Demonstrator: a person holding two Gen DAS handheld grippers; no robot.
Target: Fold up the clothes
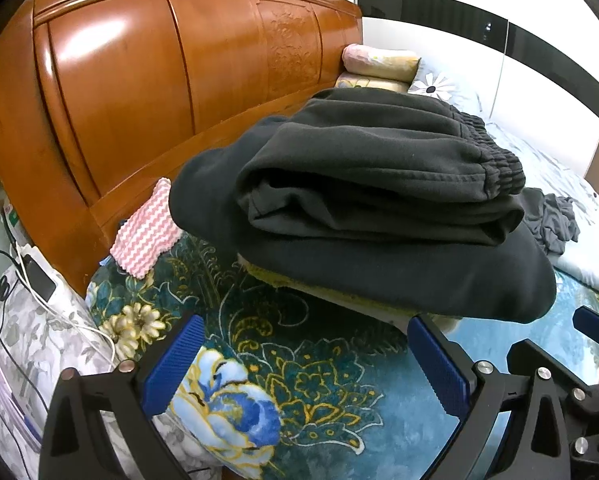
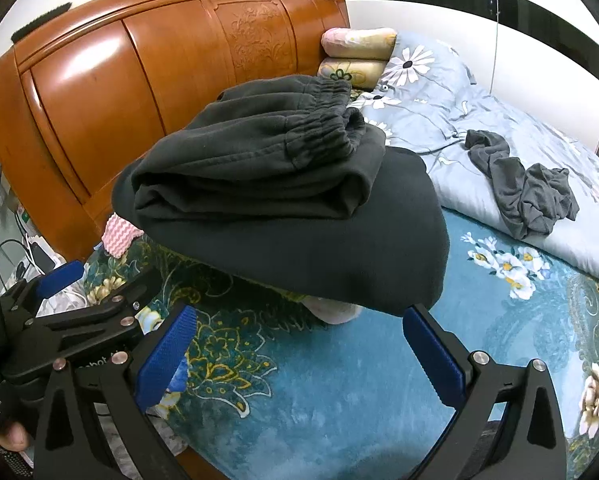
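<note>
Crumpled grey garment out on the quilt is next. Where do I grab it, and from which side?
Take the crumpled grey garment at its raised bunched end nearest the teal blanket, coming with the right gripper from the blanket side. That lump stands proud of the quilt; the far sleeve-like end lies flat.

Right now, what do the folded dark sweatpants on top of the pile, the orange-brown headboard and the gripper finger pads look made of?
Folded dark sweatpants: likely thick cotton fleece, matte and faintly fuzzy, with a gathered elastic waistband.
Orange-brown headboard: wood, or possibly veneer, under glossy varnish; light glares off it and a floral panel is carved in.
Blue finger pads: probably rubber or textured plastic, finely ribbed.
</note>
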